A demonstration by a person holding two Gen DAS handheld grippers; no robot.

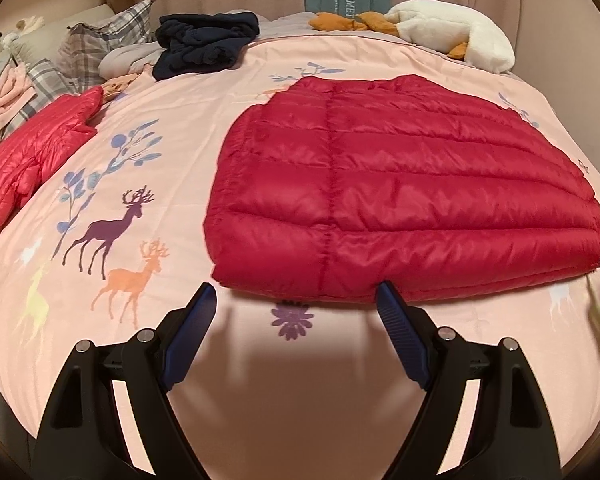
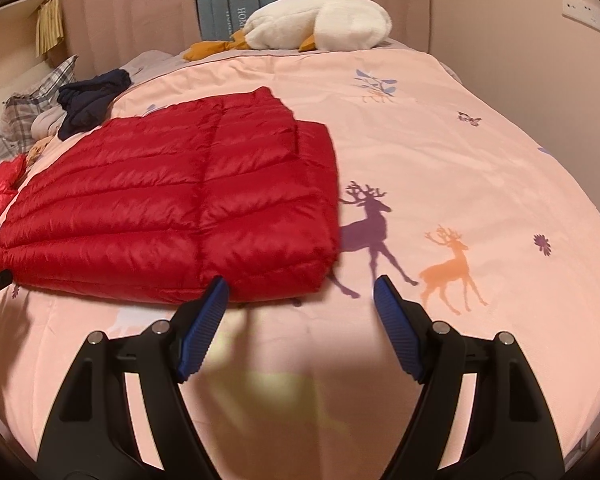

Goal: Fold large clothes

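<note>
A dark red quilted down jacket (image 1: pixel 400 184) lies folded into a flat block on the pink deer-print bedspread (image 1: pixel 140 240). In the right wrist view the same jacket (image 2: pixel 172 208) fills the left half. My left gripper (image 1: pixel 296 294) hovers open just short of the jacket's near edge, near its left corner, with nothing between its blue pads. My right gripper (image 2: pixel 300 286) is open too; its left pad (image 2: pixel 204 328) overlaps the jacket's near right corner in the picture, without gripping it. The tip of the other gripper shows at each view's edge.
A second, brighter red down jacket (image 1: pixel 32 152) lies crumpled at the left of the bed. A dark navy garment (image 1: pixel 204 44), plaid pillows (image 1: pixel 88 48) and a white plush goose (image 1: pixel 452 32) sit along the far side. Bare bedspread (image 2: pixel 480 168) stretches to the right of the folded jacket.
</note>
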